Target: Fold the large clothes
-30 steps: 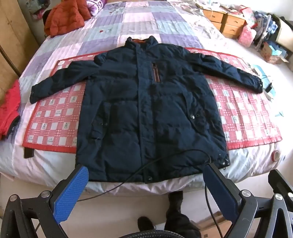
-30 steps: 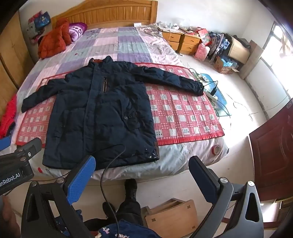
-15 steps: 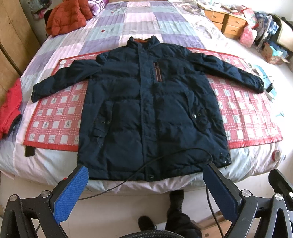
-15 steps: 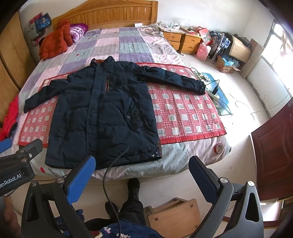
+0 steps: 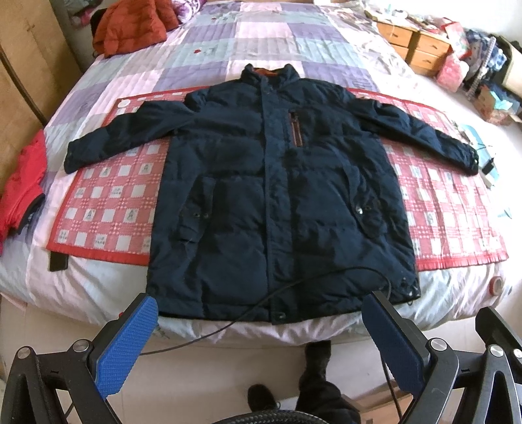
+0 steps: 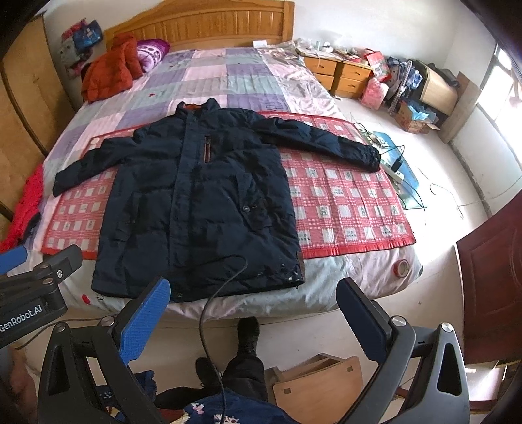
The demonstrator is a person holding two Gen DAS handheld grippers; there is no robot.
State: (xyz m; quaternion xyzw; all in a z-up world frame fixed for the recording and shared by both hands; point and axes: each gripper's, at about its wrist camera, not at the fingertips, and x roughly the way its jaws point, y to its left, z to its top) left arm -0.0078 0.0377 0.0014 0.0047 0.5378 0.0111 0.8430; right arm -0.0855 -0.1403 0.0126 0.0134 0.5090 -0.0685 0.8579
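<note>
A large dark navy padded jacket [image 5: 274,195] lies flat, front up, on a red checked mat [image 5: 107,208] on the bed, both sleeves spread out to the sides, collar toward the headboard. It also shows in the right wrist view [image 6: 199,202]. My left gripper [image 5: 261,310] is open and empty, just short of the jacket's hem at the foot of the bed. My right gripper [image 6: 253,293] is open and empty, held higher and further back, to the right of the left one. A black cable [image 5: 310,280] lies over the hem.
An orange jacket [image 6: 107,70] lies near the wooden headboard [image 6: 202,24]. Red clothing [image 5: 23,192] hangs at the bed's left edge. A tape roll [image 6: 402,268] sits at the bed's right corner. Nightstands [image 6: 339,73], clutter and cables lie on the floor at right. A person's legs [image 6: 244,352] and a wooden stool [image 6: 319,385] are below.
Both grippers have moved slightly forward toward the bed; the jacket appears a little lower and closer in both views. The jaws stay open.
</note>
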